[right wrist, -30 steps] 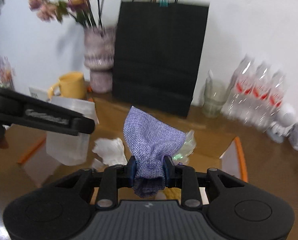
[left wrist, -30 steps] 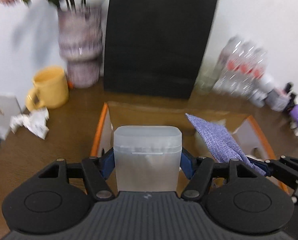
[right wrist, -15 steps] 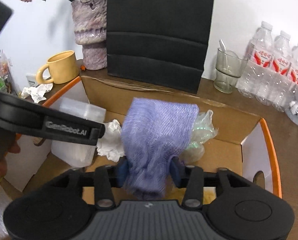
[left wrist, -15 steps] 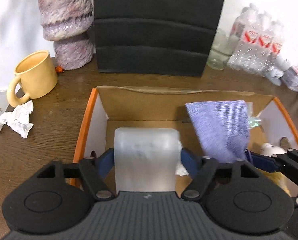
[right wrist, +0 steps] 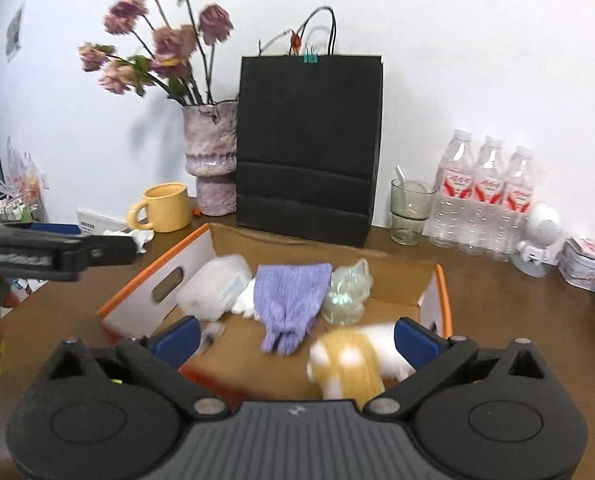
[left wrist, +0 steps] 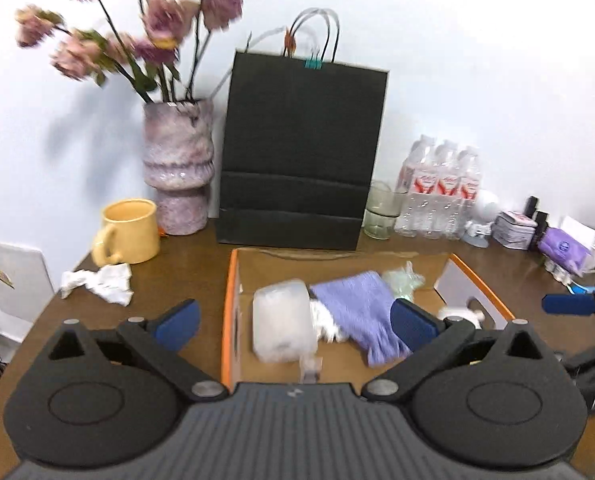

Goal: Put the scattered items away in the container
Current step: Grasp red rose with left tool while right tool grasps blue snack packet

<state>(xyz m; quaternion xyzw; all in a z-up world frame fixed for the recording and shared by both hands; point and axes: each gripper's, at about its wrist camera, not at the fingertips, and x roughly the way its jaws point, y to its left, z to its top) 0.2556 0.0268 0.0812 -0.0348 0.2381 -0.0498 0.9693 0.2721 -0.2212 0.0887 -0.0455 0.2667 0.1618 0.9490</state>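
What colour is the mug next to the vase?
The mug is yellow, seen most sharply in the right wrist view.

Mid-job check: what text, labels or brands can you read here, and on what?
Nothing reads clearly.
Left hand-held gripper (jaws opening, nothing between them): white side lettering, blurred.
Bottles: red labels, too small.
White card: barcode print, too small.

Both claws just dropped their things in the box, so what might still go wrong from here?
The crumpled paper lies outside the cardboard box, close to the yellow mug; reaching for it with the left gripper, jaws opening and empty, might knock the mug. The translucent plastic box lies tilted on other items and may shift.
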